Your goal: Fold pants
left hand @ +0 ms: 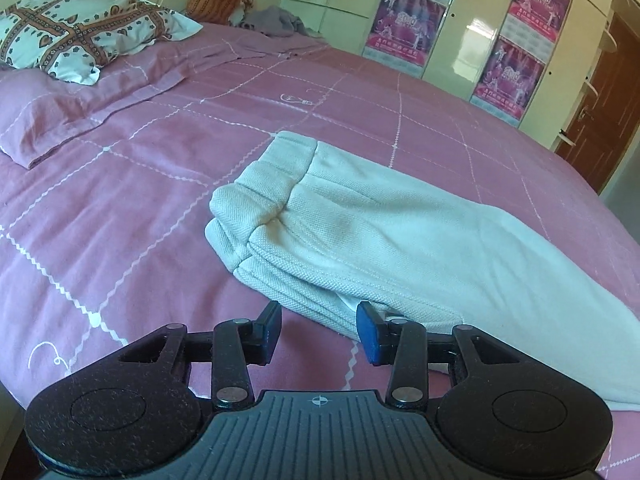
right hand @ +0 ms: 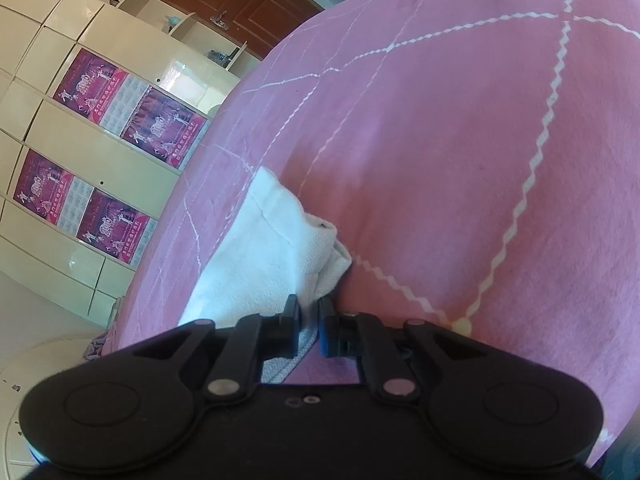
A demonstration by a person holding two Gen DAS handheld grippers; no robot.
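- Left gripper (left hand: 318, 330): jaws apart, nothing between the pads; hovers just short of the near edge of the pants, the blue-padded finger almost at the cloth. Judged free so it can take a fresh hold for the next fold.
- Right gripper (right hand: 308, 330): jaws closed on a thin edge of the white fabric, which passes between the pads. Judged to be pinning that end so the bundle does not slide while the other hand works.
- Pants (left hand: 360, 236): white, textured knit, lying on the bedspread already doubled lengthwise; the layered ribbed end points away from the left gripper, the long body runs off to the right. Judged partway folded, one crosswise fold still wanting.
- Bedspread (left hand: 140, 208): pink with white zigzag grid lines, under and all round the pants; soft, slightly rumpled, so cloth may drag on it.
- Patterned pillow (left hand: 76, 32): well beyond the pants, at the head of the bed.
- Pink pillow (left hand: 60, 120): in front of the patterned one, well apart from the pants.
- Grey garment (left hand: 276, 20): heaped far beyond the pants.
- Wardrobe (left hand: 472, 40): cream doors with purple posters, beyond the far side of the bed.
- Obstruction: none lies between either gripper and the pants.
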